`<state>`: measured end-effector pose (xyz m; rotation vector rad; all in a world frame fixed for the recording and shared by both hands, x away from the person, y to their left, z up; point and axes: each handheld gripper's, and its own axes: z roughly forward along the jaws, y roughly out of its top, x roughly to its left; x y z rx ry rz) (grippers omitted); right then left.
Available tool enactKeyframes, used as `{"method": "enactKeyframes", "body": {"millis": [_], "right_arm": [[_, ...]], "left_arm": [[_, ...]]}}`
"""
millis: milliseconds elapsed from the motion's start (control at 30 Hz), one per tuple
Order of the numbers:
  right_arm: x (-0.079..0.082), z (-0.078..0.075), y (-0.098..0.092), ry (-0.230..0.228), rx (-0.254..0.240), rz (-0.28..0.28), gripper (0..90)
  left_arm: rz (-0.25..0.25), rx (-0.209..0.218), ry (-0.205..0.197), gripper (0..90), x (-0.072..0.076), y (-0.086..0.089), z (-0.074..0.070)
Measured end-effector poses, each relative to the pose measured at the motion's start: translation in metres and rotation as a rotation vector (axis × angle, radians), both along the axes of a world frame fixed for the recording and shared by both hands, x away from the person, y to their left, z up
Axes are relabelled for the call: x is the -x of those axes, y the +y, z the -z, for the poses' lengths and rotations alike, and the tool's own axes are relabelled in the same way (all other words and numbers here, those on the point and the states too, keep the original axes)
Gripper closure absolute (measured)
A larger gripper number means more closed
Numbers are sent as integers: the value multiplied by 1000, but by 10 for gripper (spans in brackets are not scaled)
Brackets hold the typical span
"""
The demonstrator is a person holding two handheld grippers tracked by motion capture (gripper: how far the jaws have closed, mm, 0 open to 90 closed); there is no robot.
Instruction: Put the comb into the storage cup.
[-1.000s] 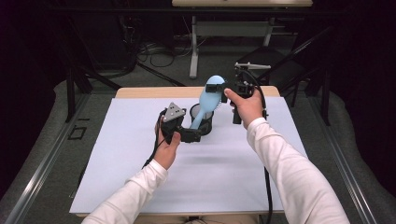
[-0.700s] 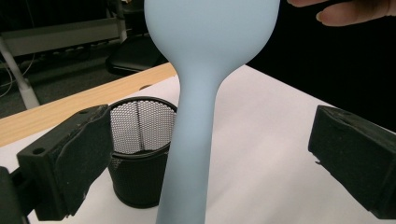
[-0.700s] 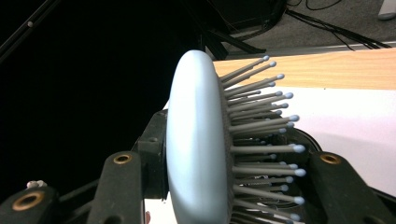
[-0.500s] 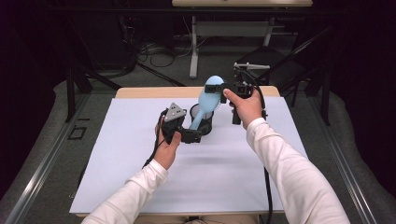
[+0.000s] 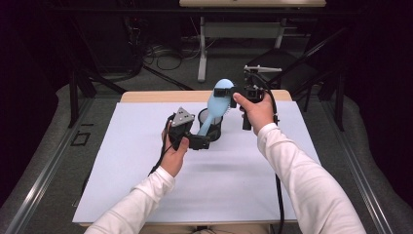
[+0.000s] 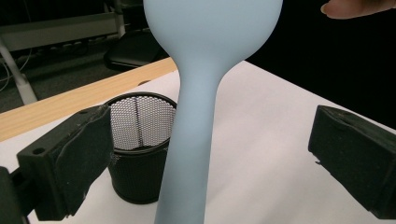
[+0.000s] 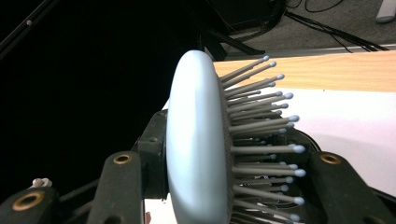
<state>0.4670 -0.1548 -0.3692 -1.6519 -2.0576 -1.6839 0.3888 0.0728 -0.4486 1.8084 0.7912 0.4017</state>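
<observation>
From the high view, one blue hairbrush leans in one black mesh cup near the table's far edge, the right gripper clamping its head; the left gripper view shows the left gripper spread around the handle, seemingly untouched; the right gripper view shows bristles.

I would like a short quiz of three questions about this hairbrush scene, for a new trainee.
1. True or false: the left tongs press on the handle of the blue hairbrush.
2. Which part of the hairbrush do the right tongs clamp? A. the handle end B. the head C. nothing
3. Fill the gap: the black mesh cup stands on the ____ table cover.

Key:
1. False; in the left gripper view the handle passes between the open pads without contact.
2. B; one jaw is against the smooth back, the other on the bristle side.
3. white
</observation>
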Motion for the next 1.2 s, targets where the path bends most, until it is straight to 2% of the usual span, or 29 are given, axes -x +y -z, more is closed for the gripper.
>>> {"method": "enactKeyframes", "body": {"millis": [567,800,1200], "right_arm": [[3,-2,1,-12,7,-3,494],[5,-5,0,-31,18,3,494],[8,-18,-2,-80,45,15,494]], "left_arm": [[11,-5,-3,5,3,1,-5],[9,-2,2,5,3,2,-6],[10,-9,4,5,3,5,-7]]}}
